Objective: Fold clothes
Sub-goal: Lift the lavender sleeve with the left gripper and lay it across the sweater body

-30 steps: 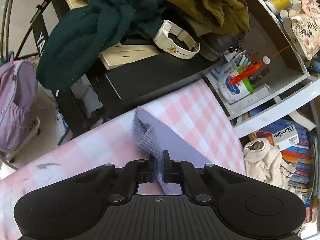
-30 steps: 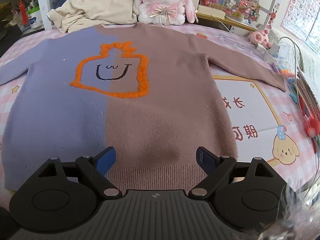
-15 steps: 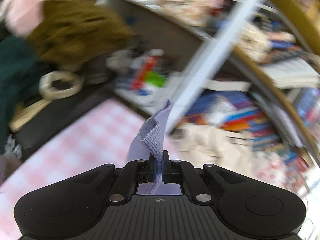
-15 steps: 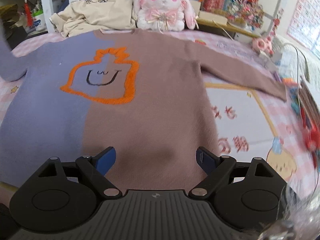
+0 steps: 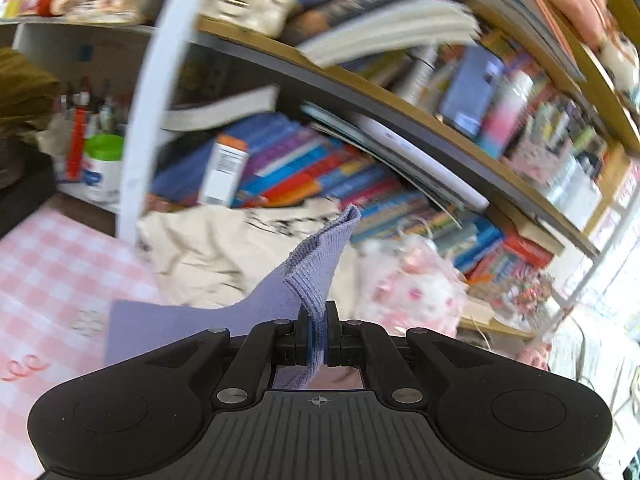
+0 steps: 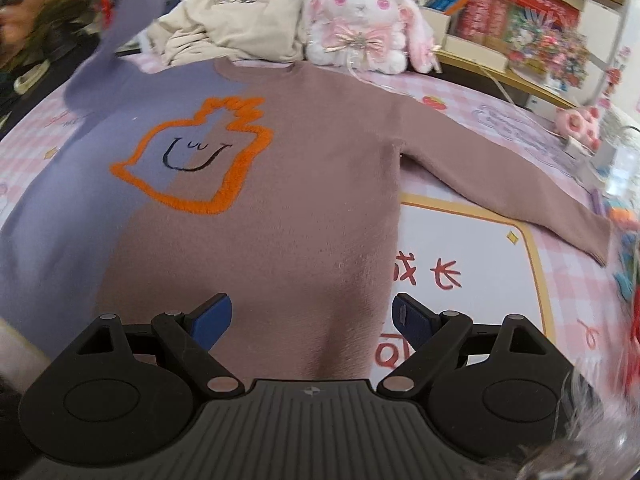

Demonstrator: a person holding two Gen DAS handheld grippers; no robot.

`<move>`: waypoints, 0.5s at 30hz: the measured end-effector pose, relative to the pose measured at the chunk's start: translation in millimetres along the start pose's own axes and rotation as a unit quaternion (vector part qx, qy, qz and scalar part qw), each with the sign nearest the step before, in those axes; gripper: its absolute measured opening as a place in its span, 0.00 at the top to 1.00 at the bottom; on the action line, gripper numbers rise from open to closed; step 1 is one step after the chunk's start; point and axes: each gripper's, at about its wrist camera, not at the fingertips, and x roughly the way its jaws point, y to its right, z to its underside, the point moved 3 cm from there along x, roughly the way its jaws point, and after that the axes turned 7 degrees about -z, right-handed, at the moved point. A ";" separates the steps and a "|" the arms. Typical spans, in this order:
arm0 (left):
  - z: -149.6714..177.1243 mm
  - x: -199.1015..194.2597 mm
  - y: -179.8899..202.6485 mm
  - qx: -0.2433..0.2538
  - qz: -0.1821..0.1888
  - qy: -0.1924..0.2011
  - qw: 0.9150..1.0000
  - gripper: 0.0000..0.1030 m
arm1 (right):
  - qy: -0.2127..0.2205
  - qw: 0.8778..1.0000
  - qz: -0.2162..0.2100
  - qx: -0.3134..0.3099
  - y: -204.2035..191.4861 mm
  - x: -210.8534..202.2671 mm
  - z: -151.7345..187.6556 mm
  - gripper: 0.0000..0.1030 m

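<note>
Now left jaws pinching sleeve (image 5: 316,280), right agape

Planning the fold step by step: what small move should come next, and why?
Probably carry the purple sleeve across onto the sweater chest: the left hand-held gripper is shut on its cuff, lifted off the table, while the right hand-held gripper is open.
</note>
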 end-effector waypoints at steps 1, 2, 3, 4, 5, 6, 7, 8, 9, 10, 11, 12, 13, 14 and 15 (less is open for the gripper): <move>3.9 3.9 8.4 0.003 -0.001 -0.004 1.000 0.97 | -0.001 1.000 -0.006 -0.006 2.3 0.4 0.7 0.15; 7.8 7.8 16.8 0.006 -0.002 -0.007 1.000 0.97 | -0.003 1.000 -0.012 -0.013 4.4 1.0 1.3 0.15; 11.8 11.7 25.2 0.009 -0.002 -0.011 1.000 0.97 | -0.006 1.000 -0.018 -0.020 6.5 1.4 2.0 0.15; 15.2 14.7 31.2 0.011 -0.004 -0.015 1.000 0.97 | -0.009 0.999 -0.022 -0.026 8.6 1.7 2.5 0.15; 19.1 18.4 37.3 0.011 -0.005 -0.019 1.000 0.97 | -0.010 0.999 -0.027 -0.030 10.6 1.7 3.1 0.15; 21.5 22.2 40.6 0.013 -0.006 -0.022 1.000 0.97 | -0.012 0.999 -0.031 -0.034 12.8 1.7 3.6 0.15; 25.2 25.8 45.2 0.015 -0.009 -0.026 1.000 0.97 | -0.013 0.999 -0.033 -0.036 15.4 1.9 3.9 0.15; 28.9 29.5 49.0 0.017 -0.011 -0.030 0.999 0.97 | -0.014 0.999 -0.036 -0.039 18.0 2.1 4.2 0.15; 32.7 33.2 52.7 0.020 -0.013 -0.034 0.999 0.97 | -0.015 0.998 -0.038 -0.041 20.6 2.2 4.5 0.15; 36.4 36.8 56.4 0.022 -0.015 -0.038 0.999 0.97 | -0.016 0.998 -0.039 -0.042 23.0 2.1 4.8 0.15; 39.9 39.7 59.7 0.024 -0.016 -0.043 0.999 0.97 | -0.017 0.998 -0.040 -0.042 25.4 2.1 5.0 0.15; 43.4 42.4 63.0 0.026 -0.016 -0.047 0.998 0.97 | -0.018 0.998 -0.041 -0.043 27.6 1.9 5.2 0.15; 46.5 44.5 66.6 0.031 -0.017 -0.050 0.998 0.97 | -0.019 0.998 -0.042 -0.043 29.7 1.7 5.5 0.15; 49.5 46.5 70.1 0.036 -0.018 -0.052 0.998 0.96 | -0.020 0.998 -0.042 -0.043 31.8 1.3 5.8 0.15; 52.6 48.5 73.7 0.041 -0.018 -0.055 0.998 0.96 | -0.020 0.998 -0.042 -0.042 33.8 1.0 5.9 0.15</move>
